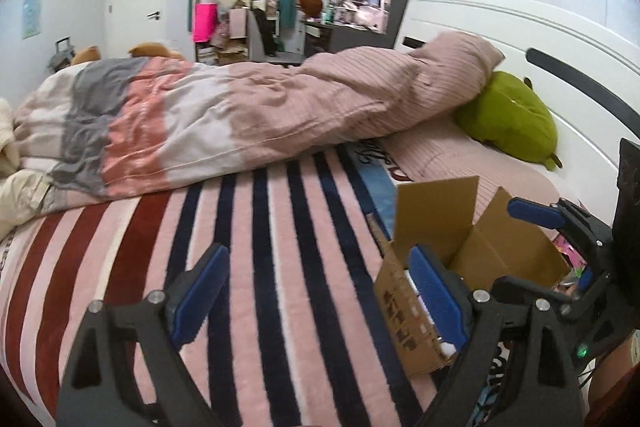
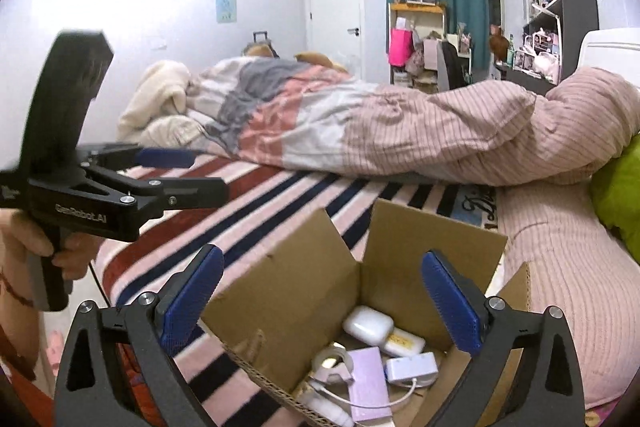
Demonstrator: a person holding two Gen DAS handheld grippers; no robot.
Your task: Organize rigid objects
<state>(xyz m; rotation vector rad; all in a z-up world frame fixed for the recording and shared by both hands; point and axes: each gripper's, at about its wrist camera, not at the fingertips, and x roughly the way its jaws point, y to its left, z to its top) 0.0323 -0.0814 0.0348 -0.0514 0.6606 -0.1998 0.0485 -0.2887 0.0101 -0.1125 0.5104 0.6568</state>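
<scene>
Cardboard box [image 2: 384,267] sits open on the bed's striped blanket [image 2: 280,195], near the pillow end, and it already holds the small hard items: a white earbud case [image 2: 368,325], a pale bar-shaped case with a yellow label [image 2: 402,343], a lilac flat box [image 2: 368,383], a white adapter [image 2: 412,367] with its cable, and a roll of tape [image 2: 334,357]. Judging by that, the gathering looks nearly or fully done, since no loose hard item shows on the blanket in either view.

The right hand-held gripper [image 2: 320,307] hangs over the box with its jaws spread wide and nothing between them. The left hand-held gripper [image 1: 316,295] is likewise released and empty, held above the stripes just beside the box; in the right wrist view it appears from the side, gripped by a hand [image 2: 36,243].

Hidden parts: the near wall of the box covers its front corner, the bottom frame edge cuts off the lilac box and cable, and the heaped duvet [image 1: 240,107] could conceal things. What remains, perhaps closing the flaps, cannot be told.
</scene>
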